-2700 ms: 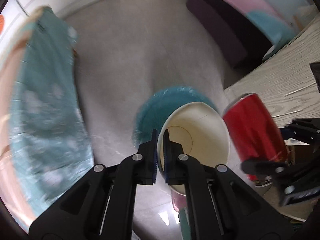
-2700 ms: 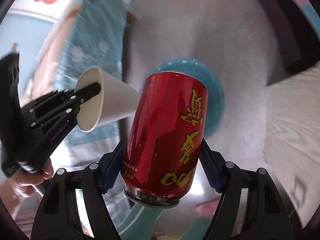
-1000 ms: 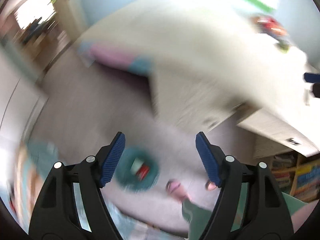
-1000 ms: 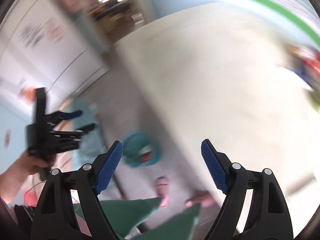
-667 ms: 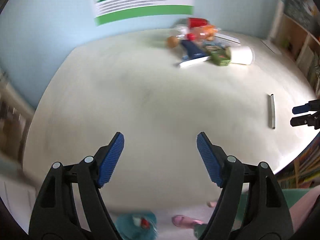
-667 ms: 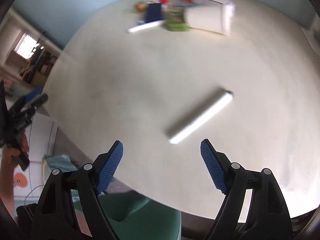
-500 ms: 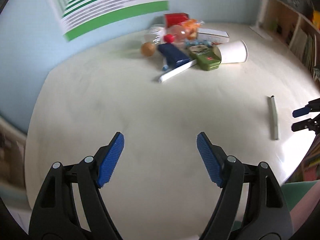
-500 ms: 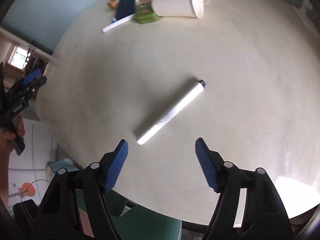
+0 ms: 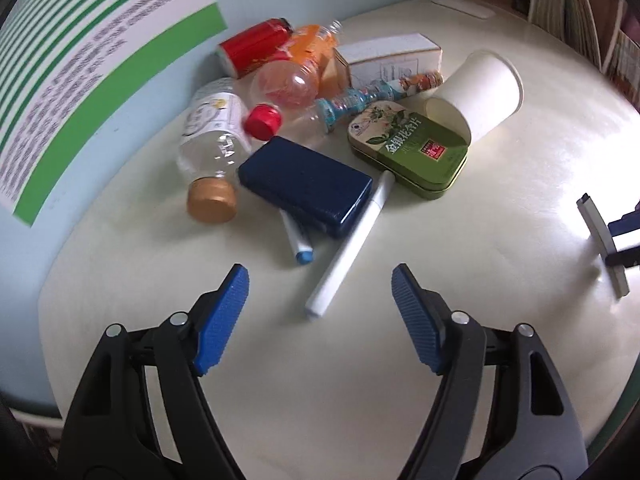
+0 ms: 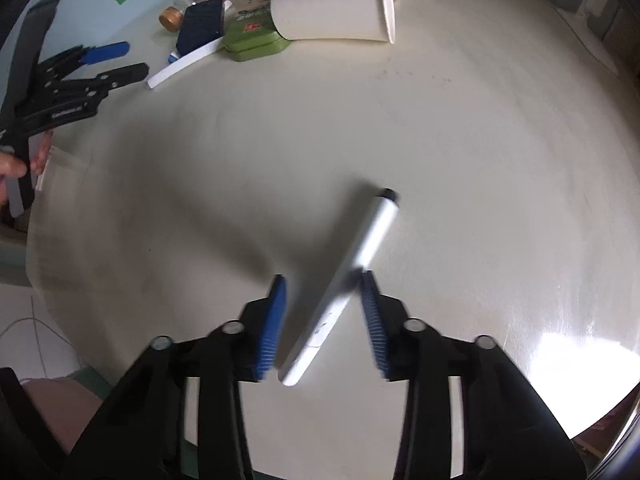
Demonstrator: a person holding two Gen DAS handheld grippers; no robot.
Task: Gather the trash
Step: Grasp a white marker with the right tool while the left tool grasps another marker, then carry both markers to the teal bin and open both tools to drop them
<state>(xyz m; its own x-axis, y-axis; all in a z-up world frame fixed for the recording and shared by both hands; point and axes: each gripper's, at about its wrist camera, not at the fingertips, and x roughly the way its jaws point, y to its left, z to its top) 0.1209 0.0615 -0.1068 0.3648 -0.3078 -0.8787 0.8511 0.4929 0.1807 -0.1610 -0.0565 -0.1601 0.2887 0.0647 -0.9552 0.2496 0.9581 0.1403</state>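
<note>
Between the closing jaws of the right gripper, the white marker lies slantwise on the table, well apart from the paper cup; the pads look not yet pressed on it. Squeeze at mid-barrel (it could roll). The left gripper, wide and empty though narrowing slightly, hangs nearer the cup, over another white pen.

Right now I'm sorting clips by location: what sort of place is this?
Probably a study or home room: a pale round table, bookshelves along the wall, a green-striped poster, and a pile of bottles, a can and a paper cup.
</note>
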